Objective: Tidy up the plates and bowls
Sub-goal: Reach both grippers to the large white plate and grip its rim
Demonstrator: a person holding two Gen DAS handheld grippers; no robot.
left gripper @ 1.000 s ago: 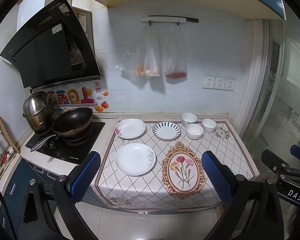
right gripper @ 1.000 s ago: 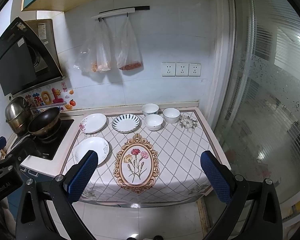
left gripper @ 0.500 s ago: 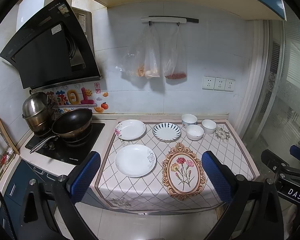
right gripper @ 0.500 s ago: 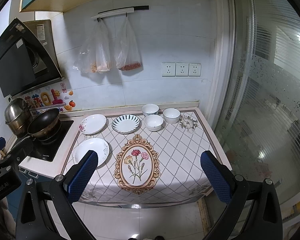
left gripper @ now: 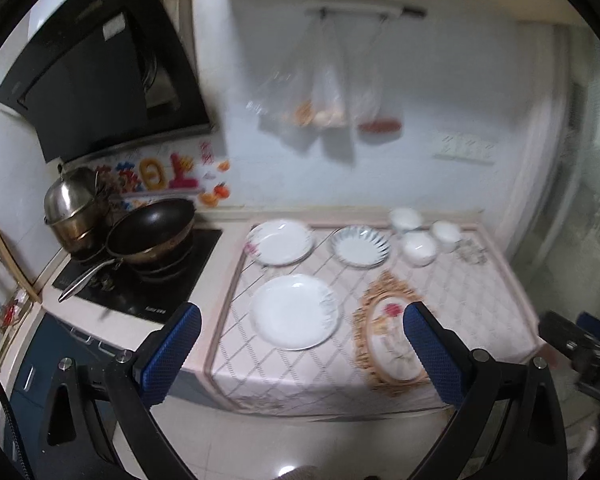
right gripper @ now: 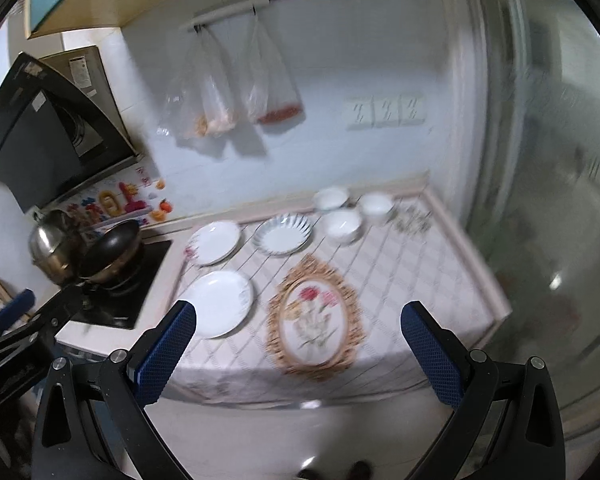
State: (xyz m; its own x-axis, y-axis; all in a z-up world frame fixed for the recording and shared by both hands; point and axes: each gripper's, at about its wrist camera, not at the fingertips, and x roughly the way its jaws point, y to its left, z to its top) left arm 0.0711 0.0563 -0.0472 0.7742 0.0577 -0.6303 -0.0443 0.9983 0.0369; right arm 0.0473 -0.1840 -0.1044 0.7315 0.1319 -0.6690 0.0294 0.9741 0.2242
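Note:
Three plates lie on the patterned cloth: a plain white plate [left gripper: 294, 311] [right gripper: 218, 303] nearest, a flower-rimmed plate [left gripper: 280, 241] [right gripper: 216, 242] behind it, and a blue-striped plate [left gripper: 360, 245] [right gripper: 283, 233] to its right. Three white bowls [left gripper: 419, 247] [right gripper: 343, 224] cluster at the back right. My left gripper [left gripper: 300, 342] hangs open in front of the counter, level with the near plate, nothing between its fingers. My right gripper [right gripper: 299, 344] is open too, before the cloth's oval flower print [right gripper: 314, 318]. Both views are blurred.
A black wok [left gripper: 152, 228] and a steel pot [left gripper: 74, 204] sit on the hob at left under the range hood [left gripper: 100, 76]. Plastic bags [left gripper: 328, 92] hang from a wall rail. A frosted glass door [right gripper: 540, 160] closes the right side. The other gripper [right gripper: 16, 328] shows at far left.
Both grippers have moved forward toward the counter and tilted down, so the plates and bowls look larger. Nothing on the counter has moved. Both stay open.

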